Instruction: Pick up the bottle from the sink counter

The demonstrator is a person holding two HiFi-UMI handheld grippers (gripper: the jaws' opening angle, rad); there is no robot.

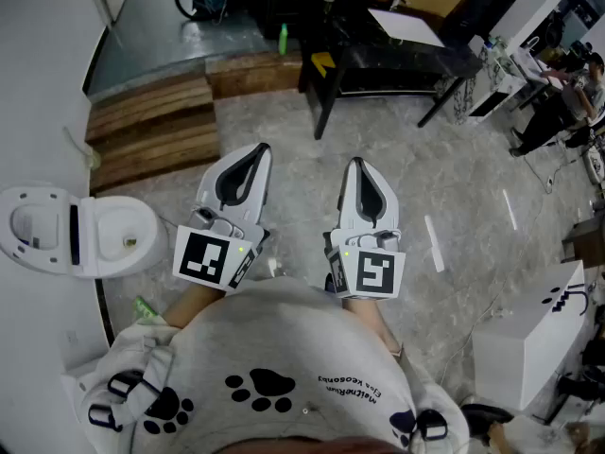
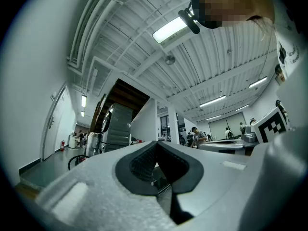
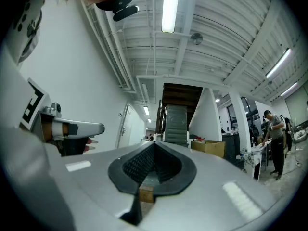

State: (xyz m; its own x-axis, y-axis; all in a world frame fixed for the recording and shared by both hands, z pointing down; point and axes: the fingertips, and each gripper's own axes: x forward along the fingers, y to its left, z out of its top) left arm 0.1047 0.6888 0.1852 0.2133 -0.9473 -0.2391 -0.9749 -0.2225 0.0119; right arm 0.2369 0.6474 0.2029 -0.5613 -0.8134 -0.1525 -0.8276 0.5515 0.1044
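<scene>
No sink counter shows in any view. A small green bottle (image 1: 282, 36) stands far off by the wooden step; I cannot tell whether it is the task's one. In the head view, my left gripper (image 1: 255, 152) and right gripper (image 1: 357, 165) are held side by side close to the body, above a grey floor. Both point forward and a little upward. The left gripper (image 2: 156, 144) has its dark pads pressed tip to tip with nothing between them. The right gripper (image 3: 155, 145) is likewise shut and empty.
A white toilet (image 1: 80, 230) stands at the left, with wooden steps (image 1: 151, 126) beyond it. A black table (image 1: 378, 60) with cardboard boxes is ahead. A white box (image 1: 529, 334) sits at the right. People stand far off in the hall.
</scene>
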